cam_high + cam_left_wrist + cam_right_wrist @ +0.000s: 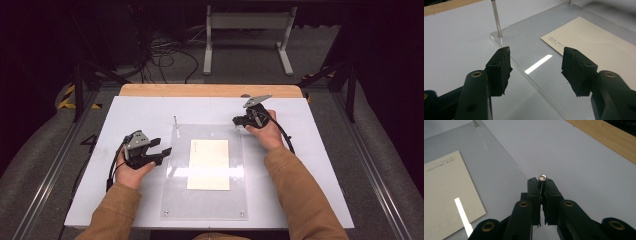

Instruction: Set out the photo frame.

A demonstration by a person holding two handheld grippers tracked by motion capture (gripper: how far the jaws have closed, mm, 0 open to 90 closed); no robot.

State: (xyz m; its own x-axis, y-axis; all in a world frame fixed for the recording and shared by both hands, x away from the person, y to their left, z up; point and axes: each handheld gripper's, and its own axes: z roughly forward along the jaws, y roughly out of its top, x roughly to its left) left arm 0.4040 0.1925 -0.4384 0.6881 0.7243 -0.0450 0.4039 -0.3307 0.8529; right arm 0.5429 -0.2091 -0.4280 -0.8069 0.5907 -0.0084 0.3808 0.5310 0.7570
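Observation:
A clear acrylic plate (pixel 205 200) lies flat on the white table, with a cream card (pixel 209 164) at its middle. A thin metal pin (pixel 176 122) stands upright at the plate's far left corner. My left gripper (pixel 162 150) hovers open at the plate's left edge. In the left gripper view its jaws (pixel 536 67) stand apart over the plate edge (pixel 529 42) with nothing between them, the pin (pixel 496 18) farther ahead. My right gripper (pixel 235 121) is at the plate's far right corner. There it is shut (pixel 542 185) on a second metal pin (pixel 542 178), whose round head shows between the pads.
The white table top (pixel 310 150) has bare room left and right of the plate. A wooden strip (pixel 210 90) runs along its far edge. Small screws sit at the plate's near corners (pixel 165 213). A metal frame and cables stand on the floor beyond.

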